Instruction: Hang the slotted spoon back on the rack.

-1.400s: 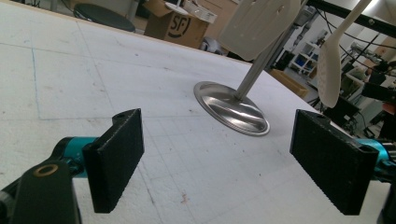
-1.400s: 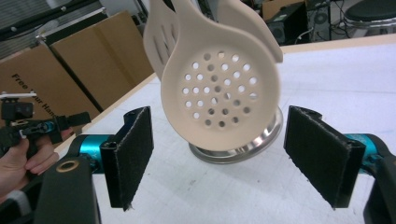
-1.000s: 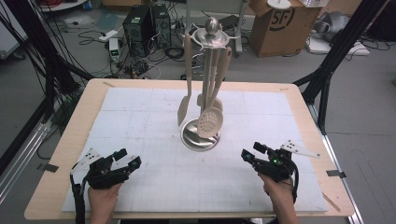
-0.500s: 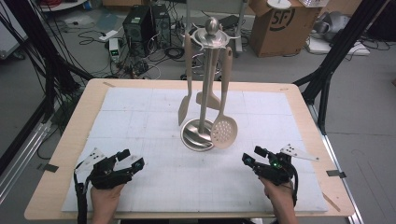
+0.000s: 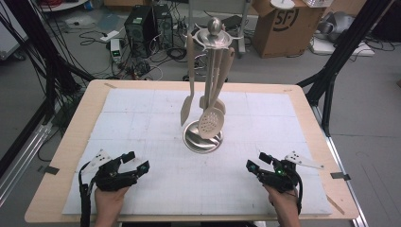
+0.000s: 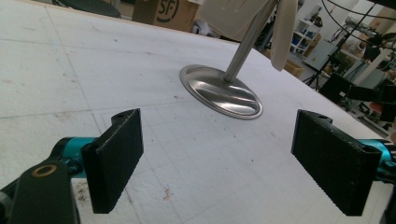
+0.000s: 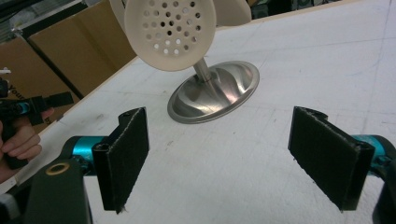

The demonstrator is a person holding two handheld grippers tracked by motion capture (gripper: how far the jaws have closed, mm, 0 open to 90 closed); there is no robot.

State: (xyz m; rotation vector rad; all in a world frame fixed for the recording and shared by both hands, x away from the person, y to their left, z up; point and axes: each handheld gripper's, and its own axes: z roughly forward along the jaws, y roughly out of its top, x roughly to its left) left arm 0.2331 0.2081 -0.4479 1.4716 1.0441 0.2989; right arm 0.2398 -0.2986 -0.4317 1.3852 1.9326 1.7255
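Jaws apart, both grippers (image 5: 253,164) seemingly low.

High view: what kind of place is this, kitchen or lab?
Likely a lab or workshop rigged for recording, not a kitchen: loose cables and electronics boxes on the floor, a cardboard box, black frame struts around the table.

Cardboard box (image 5: 278,26) & PC tower (image 5: 142,26) on floor behind table, cables (image 5: 94,35) nearby.
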